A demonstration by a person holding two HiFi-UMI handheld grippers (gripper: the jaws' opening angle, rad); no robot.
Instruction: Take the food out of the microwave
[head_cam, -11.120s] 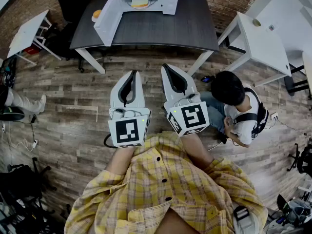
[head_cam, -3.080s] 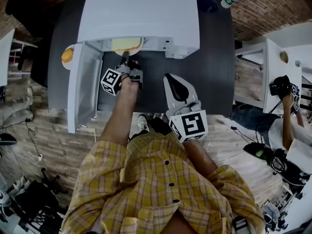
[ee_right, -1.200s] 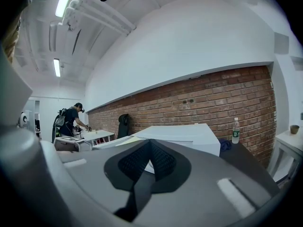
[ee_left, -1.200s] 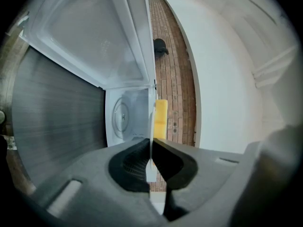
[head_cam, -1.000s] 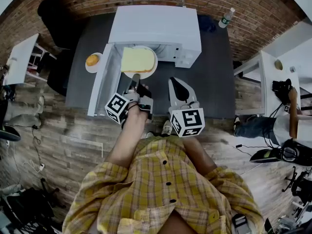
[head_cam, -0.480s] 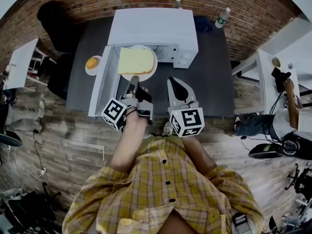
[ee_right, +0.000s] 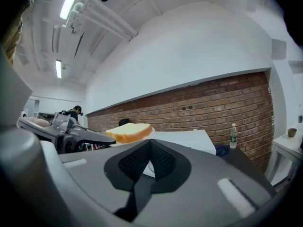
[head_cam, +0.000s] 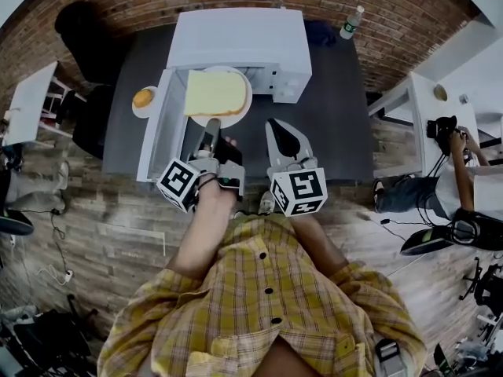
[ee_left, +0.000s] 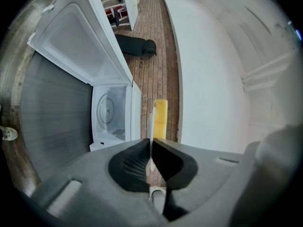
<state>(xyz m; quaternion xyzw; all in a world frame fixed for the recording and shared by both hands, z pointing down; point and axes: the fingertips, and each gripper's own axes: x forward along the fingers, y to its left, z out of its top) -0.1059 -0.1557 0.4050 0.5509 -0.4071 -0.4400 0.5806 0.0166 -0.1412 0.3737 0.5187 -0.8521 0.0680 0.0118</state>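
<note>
Microwave [head_cam: 236,38] door [head_cam: 161,124] stands open at left. The bread [head_cam: 214,93] lies on a plate [head_cam: 228,121] outside the cavity, in front of the opening. Left gripper [head_cam: 211,128] is clamped on the plate's near rim (the thin edge sits between its jaws). Right gripper [head_cam: 280,128], just beside it over the table [head_cam: 338,108], has its jaws pressed together on nothing.

No words, brands or numbers can be read; the label on the water bottle [ee_right: 233,136] is too small.
</note>
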